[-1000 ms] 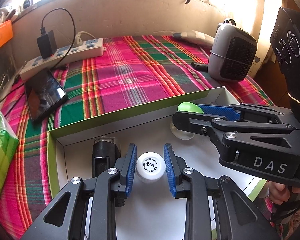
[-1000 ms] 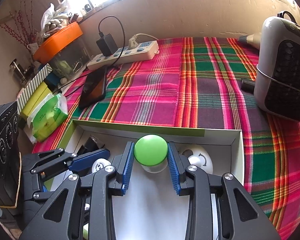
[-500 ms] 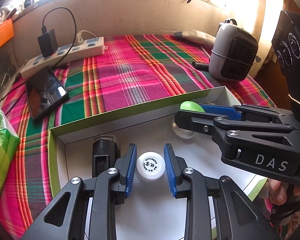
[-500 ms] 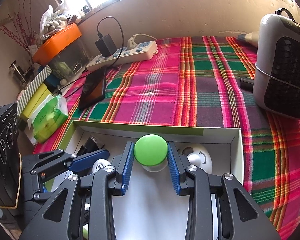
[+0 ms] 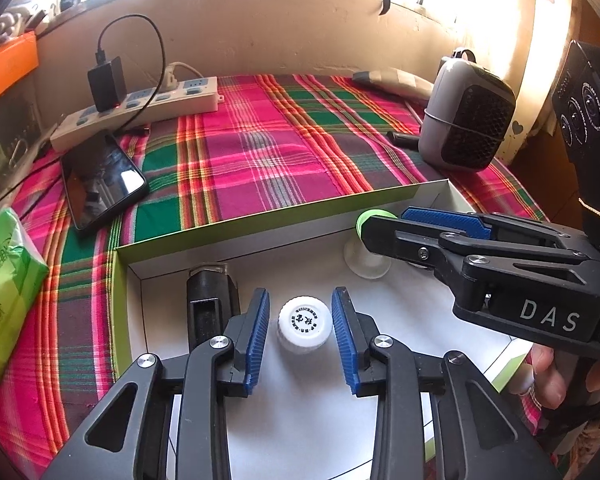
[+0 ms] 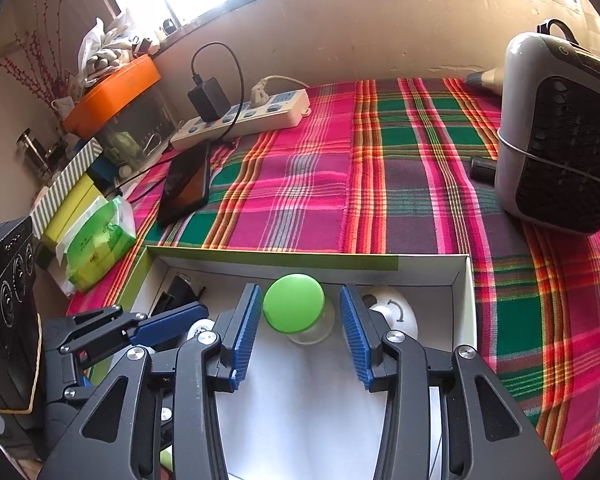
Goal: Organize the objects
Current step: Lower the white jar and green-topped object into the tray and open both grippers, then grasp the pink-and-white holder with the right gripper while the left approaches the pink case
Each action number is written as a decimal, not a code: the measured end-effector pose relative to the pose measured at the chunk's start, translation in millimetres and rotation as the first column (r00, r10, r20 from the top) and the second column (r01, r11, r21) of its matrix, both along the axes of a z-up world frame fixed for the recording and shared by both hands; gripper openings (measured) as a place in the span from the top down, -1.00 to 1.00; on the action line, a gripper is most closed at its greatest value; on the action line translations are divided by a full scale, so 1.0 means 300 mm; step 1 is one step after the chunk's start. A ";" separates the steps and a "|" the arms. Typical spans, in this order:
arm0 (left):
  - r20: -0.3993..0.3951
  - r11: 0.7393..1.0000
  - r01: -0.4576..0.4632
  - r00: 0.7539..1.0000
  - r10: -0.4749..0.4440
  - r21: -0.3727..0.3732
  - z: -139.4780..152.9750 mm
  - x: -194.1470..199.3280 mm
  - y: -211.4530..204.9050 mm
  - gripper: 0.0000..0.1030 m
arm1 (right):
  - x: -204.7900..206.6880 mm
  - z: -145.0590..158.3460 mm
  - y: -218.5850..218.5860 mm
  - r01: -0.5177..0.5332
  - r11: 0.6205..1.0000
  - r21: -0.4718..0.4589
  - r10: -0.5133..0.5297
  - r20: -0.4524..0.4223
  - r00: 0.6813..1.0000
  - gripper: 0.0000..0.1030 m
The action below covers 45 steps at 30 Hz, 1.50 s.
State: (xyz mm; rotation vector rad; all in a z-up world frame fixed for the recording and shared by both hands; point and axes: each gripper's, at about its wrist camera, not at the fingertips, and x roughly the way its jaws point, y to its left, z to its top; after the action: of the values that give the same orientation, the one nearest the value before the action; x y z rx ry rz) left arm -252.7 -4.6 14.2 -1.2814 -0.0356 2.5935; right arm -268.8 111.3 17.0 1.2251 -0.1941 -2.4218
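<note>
Inside box: left gripper jaws opening, white-capped bottle between pads, gaps both sides; right gripper jaws opening around green-lidded jar, untouched; beyond box, plaid cloth, power strip

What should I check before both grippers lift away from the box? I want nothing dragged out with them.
1. Left gripper free of the white-capped bottle: ok, fingers are opening with gaps either side of the cap.
2. Right gripper free of the green-capped jar: ok, opening, gaps on both sides.
3. Both items standing upright inside the box: ok.
4. Black item beside the left finger clear of it: cannot tell, they overlap in view.
5. White round item clear of the right finger: cannot tell, partly hidden.
</note>
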 end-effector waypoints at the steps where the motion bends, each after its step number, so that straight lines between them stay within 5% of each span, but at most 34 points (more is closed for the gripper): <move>1: -0.003 1.000 -0.002 1.000 0.003 0.004 0.005 0.003 -0.002 0.40 | 0.004 0.002 0.001 0.002 1.000 -0.001 -0.002 -0.002 1.000 0.17; 26: -0.114 0.998 -0.064 0.991 0.065 0.010 0.117 0.274 -0.097 0.40 | 0.284 0.115 0.015 0.038 0.997 0.068 -0.026 -0.160 0.987 0.16; 45: -0.134 0.994 -0.101 0.985 0.104 0.028 0.067 0.466 -0.175 0.40 | 0.516 0.036 0.074 0.081 0.991 0.107 -0.062 -0.166 0.984 0.06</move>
State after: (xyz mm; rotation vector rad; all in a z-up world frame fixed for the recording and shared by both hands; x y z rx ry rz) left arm -113.1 -57.1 34.5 -1.1210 -0.1061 2.7541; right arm -113.9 133.6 27.8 1.0765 -0.0535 -2.6131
